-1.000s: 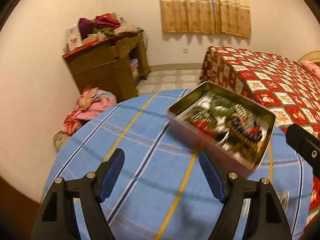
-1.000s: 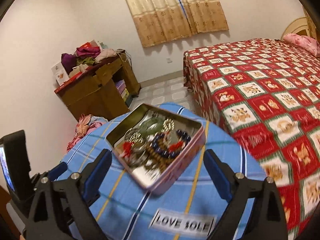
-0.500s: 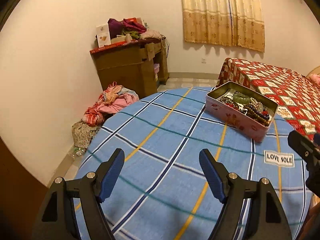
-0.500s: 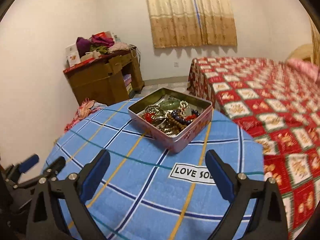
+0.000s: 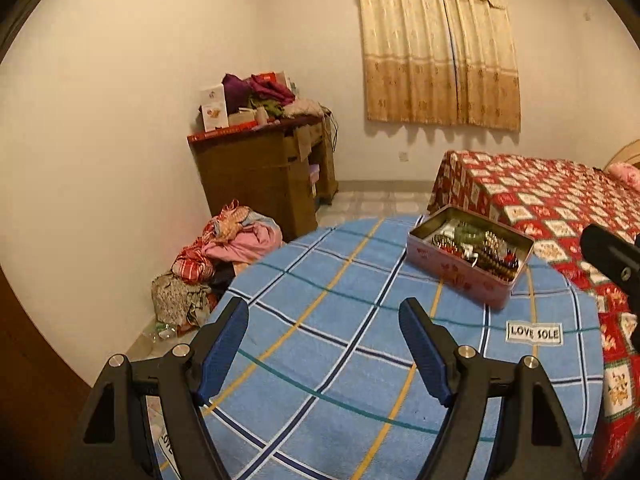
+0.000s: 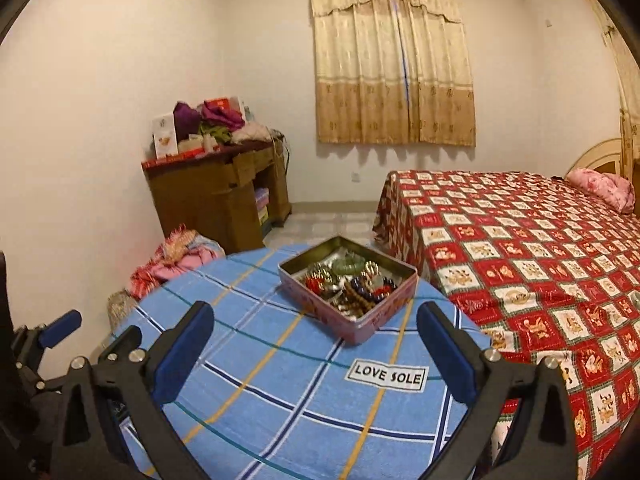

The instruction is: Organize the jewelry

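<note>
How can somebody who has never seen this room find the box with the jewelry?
Look at the round table under the blue checked cloth, beside the red patterned bed. At its far side stands an open pink tin, lidless and full of beads and bangles. It is the only container on the cloth, just beyond the LOVE SOLE label.

Open pink tin [image 6: 384, 312] — jewelry-filled [image 6: 352, 284]

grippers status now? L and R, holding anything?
Left gripper: open, empty, over the blue cloth.
Right gripper: jaws have just been opening, now wide, nothing between them; pink tin sits ahead, untouched.
</note>
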Demonstrator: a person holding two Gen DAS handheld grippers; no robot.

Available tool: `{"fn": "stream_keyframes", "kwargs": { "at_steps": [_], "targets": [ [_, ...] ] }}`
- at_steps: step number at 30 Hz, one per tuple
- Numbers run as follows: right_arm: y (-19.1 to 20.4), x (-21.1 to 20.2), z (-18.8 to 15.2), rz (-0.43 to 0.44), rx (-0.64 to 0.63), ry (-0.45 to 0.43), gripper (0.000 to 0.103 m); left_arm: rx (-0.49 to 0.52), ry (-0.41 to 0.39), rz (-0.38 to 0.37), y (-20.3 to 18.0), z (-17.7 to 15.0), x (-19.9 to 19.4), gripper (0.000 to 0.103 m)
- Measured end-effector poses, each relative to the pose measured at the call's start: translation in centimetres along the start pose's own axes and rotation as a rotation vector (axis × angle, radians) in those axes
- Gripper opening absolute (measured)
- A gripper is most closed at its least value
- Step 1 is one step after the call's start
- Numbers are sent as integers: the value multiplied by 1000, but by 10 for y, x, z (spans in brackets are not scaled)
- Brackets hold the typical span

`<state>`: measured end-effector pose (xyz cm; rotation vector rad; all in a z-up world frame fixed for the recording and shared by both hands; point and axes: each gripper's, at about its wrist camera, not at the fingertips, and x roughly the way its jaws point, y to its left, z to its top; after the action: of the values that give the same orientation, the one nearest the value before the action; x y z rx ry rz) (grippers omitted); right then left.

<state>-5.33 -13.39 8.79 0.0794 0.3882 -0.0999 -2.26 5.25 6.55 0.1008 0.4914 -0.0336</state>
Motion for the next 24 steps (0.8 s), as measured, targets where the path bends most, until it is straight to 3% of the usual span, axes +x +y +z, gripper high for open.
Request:
{"fn": "stream_keyframes", "kwargs": {
  "at_steps": [13,24],
  "targets": [
    [-2,-23,20,17,45,-88,103,-6,-86,-14,-2,21,-21,85],
    [-9,-11,20,-18,53,-44,103,-22,-107,-16,0,26,-18,85]
  ]
}}
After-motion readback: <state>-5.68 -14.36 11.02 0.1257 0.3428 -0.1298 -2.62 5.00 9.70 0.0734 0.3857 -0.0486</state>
